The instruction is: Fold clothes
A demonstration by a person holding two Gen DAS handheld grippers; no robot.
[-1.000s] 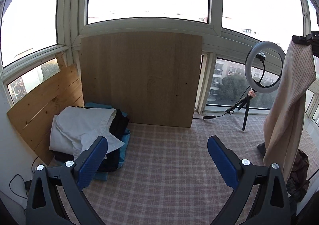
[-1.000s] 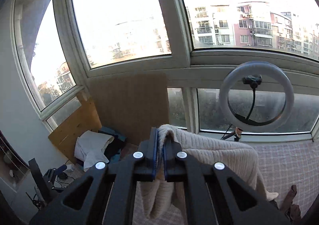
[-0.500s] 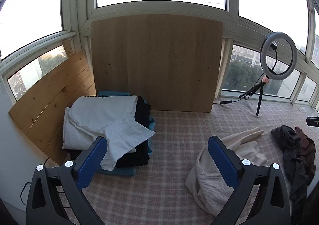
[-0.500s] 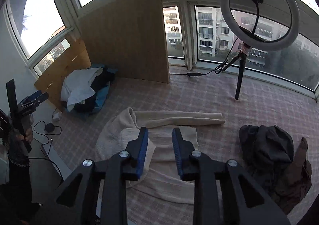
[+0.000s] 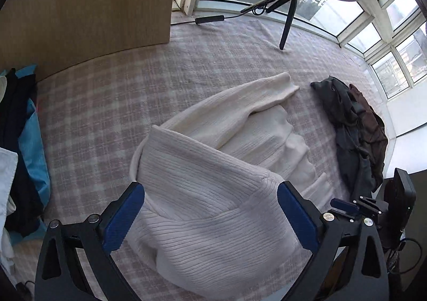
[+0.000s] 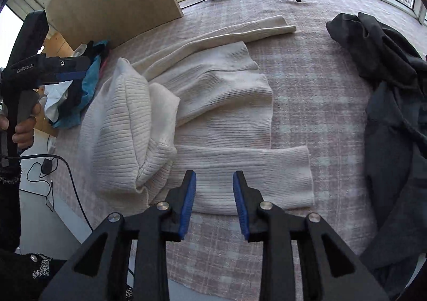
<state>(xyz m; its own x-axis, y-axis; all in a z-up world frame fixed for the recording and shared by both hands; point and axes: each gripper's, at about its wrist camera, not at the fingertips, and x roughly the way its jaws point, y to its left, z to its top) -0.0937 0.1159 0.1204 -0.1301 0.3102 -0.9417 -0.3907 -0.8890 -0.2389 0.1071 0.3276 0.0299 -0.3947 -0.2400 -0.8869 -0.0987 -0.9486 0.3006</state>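
Your left gripper [image 5: 210, 215] hovered with jaws wide apart over the bunched shoulder of the cream ribbed sweater [image 6: 213, 103], which lay rumpled on the checked mat [image 6: 315, 66], while your right gripper [image 6: 214, 205] stood parted above its near sleeve.

Daylit bay windows [image 5: 395, 23] curve around a plaid-covered platform [image 5: 106, 103], a wooden board [image 5: 88, 2] seemingly leaning against them

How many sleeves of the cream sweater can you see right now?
2. One sleeve stretches along the far edge of the sweater; the other sleeve lies across its near edge, just ahead of the right gripper.
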